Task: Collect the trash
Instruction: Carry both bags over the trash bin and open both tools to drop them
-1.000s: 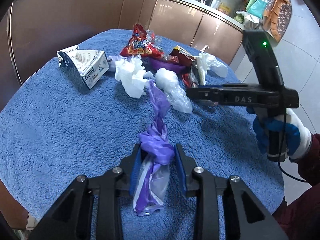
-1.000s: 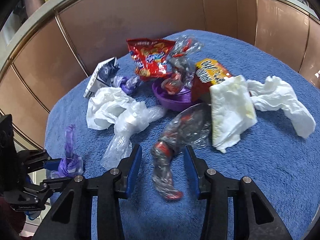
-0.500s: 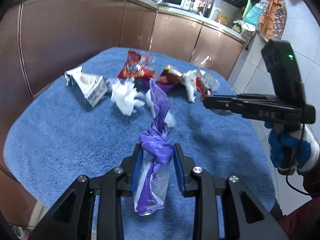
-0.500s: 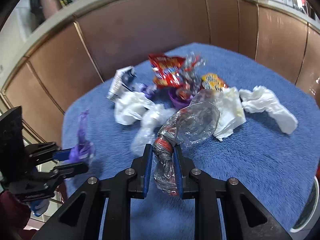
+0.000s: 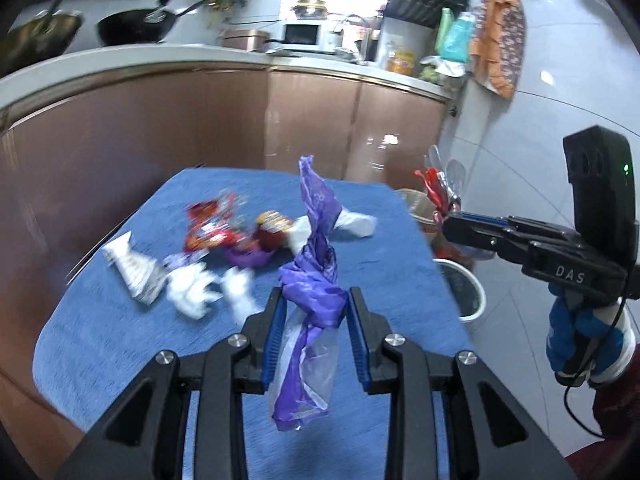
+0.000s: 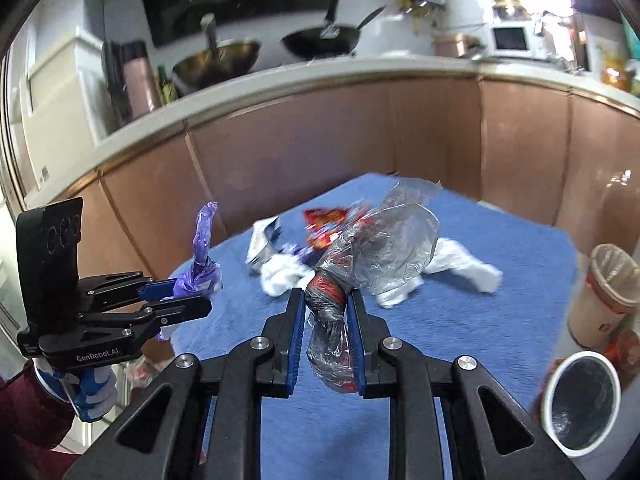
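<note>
My left gripper [image 5: 316,308] is shut on a knotted purple plastic bag [image 5: 316,280], held in the air above the blue-covered table [image 5: 120,344]. My right gripper [image 6: 326,304] is shut on a crumpled clear wrapper with red print [image 6: 384,248], also lifted off the table. In the right wrist view the left gripper [image 6: 176,296] shows at the left with the purple bag [image 6: 200,264]. In the left wrist view the right gripper [image 5: 448,228] reaches in from the right with its wrapper [image 5: 436,192]. Red snack bags [image 5: 208,232], white tissues [image 5: 192,292] and a carton [image 5: 132,268] lie on the table.
A white bin with a dark liner [image 6: 580,400] stands on the floor right of the table, beside a taller lined bin [image 6: 608,292]. Brown cabinets [image 6: 360,140] and a counter with pans run behind the table. A small purple bowl [image 5: 248,258] sits among the litter.
Both grippers have risen off the table, each carrying its piece. The right gripper closed on the clear wrapper and lifted it. The bins have come into view.
</note>
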The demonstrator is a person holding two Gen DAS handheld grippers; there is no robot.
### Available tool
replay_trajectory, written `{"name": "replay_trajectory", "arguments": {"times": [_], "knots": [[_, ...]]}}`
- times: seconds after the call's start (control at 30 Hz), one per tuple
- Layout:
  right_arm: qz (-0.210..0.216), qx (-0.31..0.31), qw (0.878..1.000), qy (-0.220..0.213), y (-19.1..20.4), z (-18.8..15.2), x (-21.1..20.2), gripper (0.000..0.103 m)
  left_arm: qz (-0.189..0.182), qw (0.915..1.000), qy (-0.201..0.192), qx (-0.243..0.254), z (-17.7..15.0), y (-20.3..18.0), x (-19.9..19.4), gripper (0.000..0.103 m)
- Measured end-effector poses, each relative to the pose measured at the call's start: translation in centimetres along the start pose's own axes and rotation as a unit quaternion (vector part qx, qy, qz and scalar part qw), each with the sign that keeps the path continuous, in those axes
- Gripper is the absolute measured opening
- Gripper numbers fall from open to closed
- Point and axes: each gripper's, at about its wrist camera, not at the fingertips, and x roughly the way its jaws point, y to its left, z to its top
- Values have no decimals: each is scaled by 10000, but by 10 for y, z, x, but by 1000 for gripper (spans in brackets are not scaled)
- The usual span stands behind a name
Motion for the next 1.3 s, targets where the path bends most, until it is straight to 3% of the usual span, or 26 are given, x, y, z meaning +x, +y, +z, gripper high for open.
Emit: {"name": "replay_trajectory", "arguments": {"times": [0.3,0.43,0.63,0.83,1.07,1.23,1.3], "knots": [[-956,778,9917,-370,-107,-26,-59,21,-716,9942,361,722,59,-109,69,29],[-1534,1099,9815,-336,-162,-41,-77,21,-1053,9862,683,1075,84,-171,129,29],[-2060,1701,9636,-34,-247,-71,-68,21,-1477,9746,1289,1080,103,-239,230,29],[-2259,2065,9513,363,-312,-92,-36,21,-1590,9657,1741,1087,107,-284,318,30],[-2386,2434,9370,762,-380,-119,-8,21,-1712,9558,2208,918,98,-316,394,31],[-2492,2571,9286,976,-405,-137,4,24,-1786,9469,2553,793,87,-328,441,32],[-2536,2577,9265,1046,-412,-140,9,25,-1817,9447,2625,750,85,-330,452,38]]}}
